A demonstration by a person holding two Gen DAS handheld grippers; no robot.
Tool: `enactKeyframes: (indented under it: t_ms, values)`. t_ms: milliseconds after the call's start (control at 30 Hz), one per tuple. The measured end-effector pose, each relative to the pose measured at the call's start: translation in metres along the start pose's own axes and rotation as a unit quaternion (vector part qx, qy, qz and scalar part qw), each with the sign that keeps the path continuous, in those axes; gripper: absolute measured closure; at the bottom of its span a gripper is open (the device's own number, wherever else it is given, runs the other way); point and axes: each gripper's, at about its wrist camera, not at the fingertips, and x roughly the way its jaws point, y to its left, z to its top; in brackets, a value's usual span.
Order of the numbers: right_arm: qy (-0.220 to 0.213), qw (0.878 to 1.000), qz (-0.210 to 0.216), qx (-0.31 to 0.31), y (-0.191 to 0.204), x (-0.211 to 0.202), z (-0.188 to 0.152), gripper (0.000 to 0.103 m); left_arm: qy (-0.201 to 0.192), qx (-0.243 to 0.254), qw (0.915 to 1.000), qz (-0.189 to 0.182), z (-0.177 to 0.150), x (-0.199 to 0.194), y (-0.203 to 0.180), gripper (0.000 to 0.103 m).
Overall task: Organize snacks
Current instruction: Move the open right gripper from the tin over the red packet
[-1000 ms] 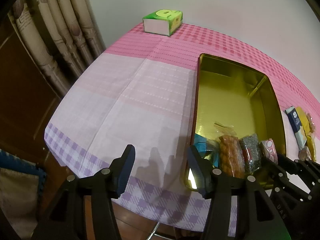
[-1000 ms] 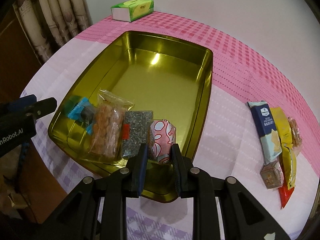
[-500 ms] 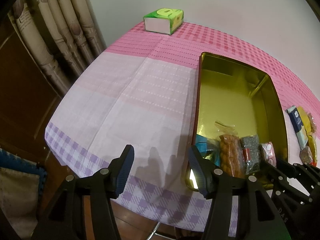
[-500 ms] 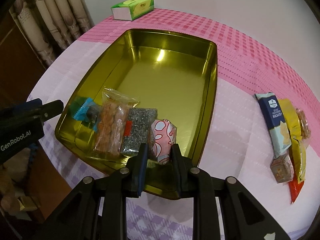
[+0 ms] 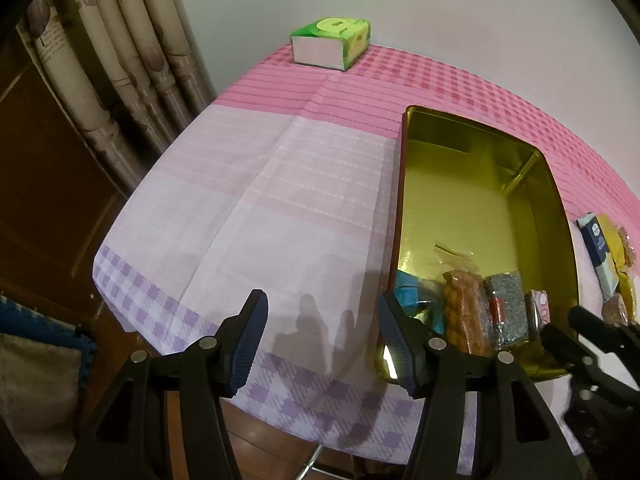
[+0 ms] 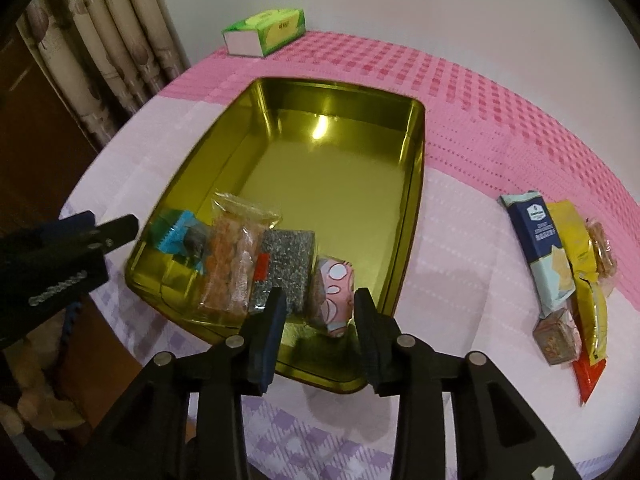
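right jaws opening off pink snack (image 6: 333, 300), upright in tin (image 6: 416, 184); left jaws apart, empty.

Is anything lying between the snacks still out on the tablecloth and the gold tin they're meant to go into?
Nothing visible. The leftover snacks lie on the cloth to the right of the gold tin, with only bare tablecloth between. The tin's far half has no snacks in it.

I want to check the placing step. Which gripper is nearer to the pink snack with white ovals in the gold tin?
Right. The right gripper straddles the pink snack, jaws opening around it. The left gripper hangs open over the tablecloth, outside the tin's left wall.
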Motion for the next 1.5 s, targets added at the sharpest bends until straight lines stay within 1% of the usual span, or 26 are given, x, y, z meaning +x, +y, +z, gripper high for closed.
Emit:
enactKeyframes:
  t_ms: [133, 267, 400, 533, 600, 633, 700, 767, 800, 833, 867, 1000, 1033, 1067, 1133, 1333, 1433, 1500]
  values:
    - [-0.013, 1.000, 0.002, 0.007, -0.012, -0.015, -0.001, 0.067, -0.003, 0.001, 1.0000, 0.004, 0.000, 0.000, 0.000, 0.045]
    - [-0.023, 0.999, -0.010, 0.028, -0.040, -0.030, -0.004, 0.065, -0.003, 0.004, 1.0000, 0.008, 0.000, 0.000, -0.001, 0.045]
    - [-0.030, 0.997, -0.038, 0.055, -0.082, -0.043, -0.012, 0.063, -0.006, 0.008, 0.9999, 0.013, -0.001, -0.001, -0.003, 0.045]
    - [-0.030, 0.994, -0.068, 0.079, -0.134, -0.053, -0.026, 0.062, -0.009, 0.013, 0.9997, 0.019, -0.001, -0.002, -0.005, 0.045]
    - [-0.030, 0.993, -0.085, 0.077, -0.155, -0.056, -0.032, 0.058, -0.010, 0.016, 0.9996, 0.021, -0.002, -0.002, -0.007, 0.044]
    - [-0.027, 0.992, -0.103, 0.074, -0.171, -0.058, -0.037, 0.055, -0.010, 0.017, 0.9996, 0.021, -0.002, -0.002, -0.007, 0.044]
    - [-0.027, 0.990, -0.117, 0.069, -0.194, -0.061, -0.045, 0.053, -0.011, 0.020, 0.9994, 0.026, -0.002, -0.002, -0.008, 0.044]
    - [-0.017, 0.990, -0.124, 0.068, -0.218, -0.063, -0.055, 0.052, -0.013, 0.022, 0.9992, 0.030, -0.002, -0.002, -0.009, 0.044]
    - [-0.013, 0.991, -0.116, 0.072, -0.228, -0.063, -0.058, 0.051, -0.014, 0.023, 0.9992, 0.031, -0.002, -0.003, -0.009, 0.044]
    - [-0.006, 0.992, -0.104, 0.074, -0.239, -0.063, -0.063, 0.048, -0.015, 0.023, 0.9992, 0.029, -0.002, -0.003, -0.009, 0.044]
    - [-0.004, 0.992, -0.102, 0.076, -0.247, -0.063, -0.068, 0.045, -0.015, 0.023, 0.9992, 0.028, -0.001, -0.003, -0.009, 0.044]
    - [0.008, 0.995, -0.077, 0.064, -0.272, -0.059, -0.083, 0.037, -0.018, 0.029, 0.9990, 0.030, -0.001, -0.004, -0.011, 0.044]
    - [0.013, 0.996, -0.066, 0.058, -0.275, -0.056, -0.086, 0.031, -0.018, 0.033, 0.9988, 0.033, -0.001, -0.005, -0.013, 0.044]
    - [0.019, 0.997, -0.059, 0.048, -0.279, -0.052, -0.089, 0.029, -0.019, 0.036, 0.9985, 0.036, -0.001, -0.006, -0.014, 0.044]
    - [0.025, 0.998, -0.057, 0.032, -0.286, -0.046, -0.092, 0.029, -0.022, 0.042, 0.9980, 0.042, -0.004, -0.010, -0.018, 0.044]
    - [0.035, 0.999, -0.005, -0.005, -0.300, -0.026, -0.095, 0.029, -0.014, 0.053, 0.9972, 0.051, -0.010, -0.023, -0.030, 0.044]
    - [0.040, 0.999, 0.020, -0.016, -0.303, -0.016, -0.097, 0.029, -0.017, 0.064, 0.9964, 0.054, -0.011, -0.032, -0.042, 0.044]
    - [0.038, 0.999, 0.023, -0.024, -0.302, -0.013, -0.098, 0.031, -0.020, 0.072, 0.9957, 0.054, -0.012, -0.038, -0.052, 0.044]
